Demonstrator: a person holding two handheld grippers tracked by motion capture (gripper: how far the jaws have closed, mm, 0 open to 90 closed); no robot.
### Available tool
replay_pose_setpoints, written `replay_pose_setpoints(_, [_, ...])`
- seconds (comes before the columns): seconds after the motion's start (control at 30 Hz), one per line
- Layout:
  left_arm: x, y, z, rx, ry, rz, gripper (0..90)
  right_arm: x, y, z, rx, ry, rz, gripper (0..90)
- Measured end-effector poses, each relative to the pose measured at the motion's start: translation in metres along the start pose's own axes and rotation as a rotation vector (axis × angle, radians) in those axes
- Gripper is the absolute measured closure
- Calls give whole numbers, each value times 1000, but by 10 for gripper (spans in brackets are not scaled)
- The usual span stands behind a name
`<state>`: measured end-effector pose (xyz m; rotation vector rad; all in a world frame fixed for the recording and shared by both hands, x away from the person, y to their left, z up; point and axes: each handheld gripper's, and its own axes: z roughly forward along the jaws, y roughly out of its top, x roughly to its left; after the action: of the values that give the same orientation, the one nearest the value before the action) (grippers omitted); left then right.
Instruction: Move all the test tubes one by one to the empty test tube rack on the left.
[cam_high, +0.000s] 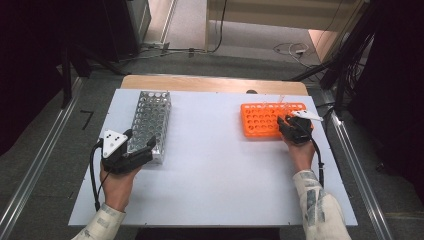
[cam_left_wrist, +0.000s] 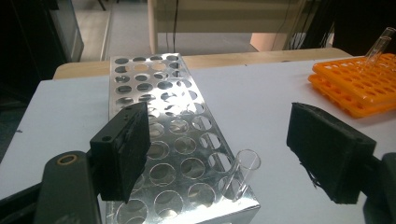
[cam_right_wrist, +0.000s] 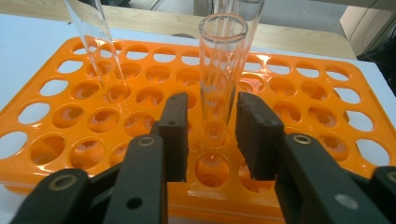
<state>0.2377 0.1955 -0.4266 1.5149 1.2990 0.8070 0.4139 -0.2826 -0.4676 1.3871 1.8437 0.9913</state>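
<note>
1. High view: nearest the person, the left gripper (cam_high: 131, 148) rests at the near end of the metal rack (cam_high: 150, 120) on the left side of the table (cam_high: 210, 170), and the right gripper (cam_high: 291, 126) reaches over the near right corner of the orange rack (cam_high: 260, 120) on the right side.
2. In the left gripper view the left jaws stand wide apart and hold nothing. Between them lies the near end of the metal rack, where one empty glass tube (cam_left_wrist: 243, 175) leans in a hole at the near right corner, clear of both jaws.
3. In the right gripper view the right jaws are part-open on either side of an upright glass tube (cam_right_wrist: 222, 79) that stands in a hole in a near row of the orange rack (cam_right_wrist: 299, 88). A gap shows on each side, so they do not seem to grip it yet.
4. Farther off in the same view a second tube (cam_right_wrist: 95, 42) leans in a hole to the left, and the top of a third rises behind the upright one.
5. Judged from this, the step in hand is the pick-up of the upright tube from the orange rack, likely for carrying to the metal rack.
6. The next move calls for the right jaws to close squarely on the glass, gently enough not to crack it, then lift straight up until the tube's bottom clears the hole, without knocking the leaning tube.
</note>
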Motion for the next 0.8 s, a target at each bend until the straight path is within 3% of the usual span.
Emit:
replay_pose_setpoints(0.27, [0,-1,1,1,1,0,212,-1,0,2,-12,-2,1,720])
replay_pose_setpoints(0.8, [-1,-1,1,5,-1,6,211,-5,9,-9,-47,9,25,728])
